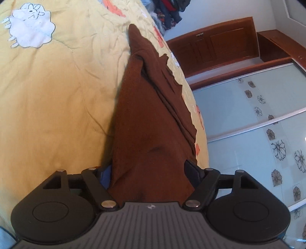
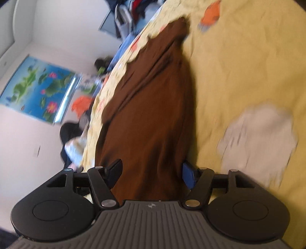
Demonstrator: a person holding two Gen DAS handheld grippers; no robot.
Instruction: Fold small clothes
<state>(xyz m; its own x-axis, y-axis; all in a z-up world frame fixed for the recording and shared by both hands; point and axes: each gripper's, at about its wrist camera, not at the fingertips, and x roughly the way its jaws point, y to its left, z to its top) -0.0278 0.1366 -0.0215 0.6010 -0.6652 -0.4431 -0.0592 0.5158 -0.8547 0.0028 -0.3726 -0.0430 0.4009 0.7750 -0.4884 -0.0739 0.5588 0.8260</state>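
Observation:
A brown garment [image 1: 149, 122] hangs stretched from my left gripper [image 1: 149, 172], which is shut on its near edge; its far end trails onto the yellow bedspread [image 1: 57, 95]. In the right wrist view the same brown garment [image 2: 149, 118] runs from my right gripper [image 2: 151, 172], which is shut on it, out across the bedspread [image 2: 239, 67]. The cloth covers most of both grippers' fingers. The garment shows lengthwise folds and a bunched far end.
The bedspread carries a white sheep patch [image 1: 30, 26] and orange patches [image 2: 212, 13]. Wooden cabinets [image 1: 216, 44] and glass sliding doors [image 1: 258, 124] stand beside the bed. A clothes pile [image 1: 168, 11] lies at the far end. A map poster [image 2: 38, 90] hangs on the wall.

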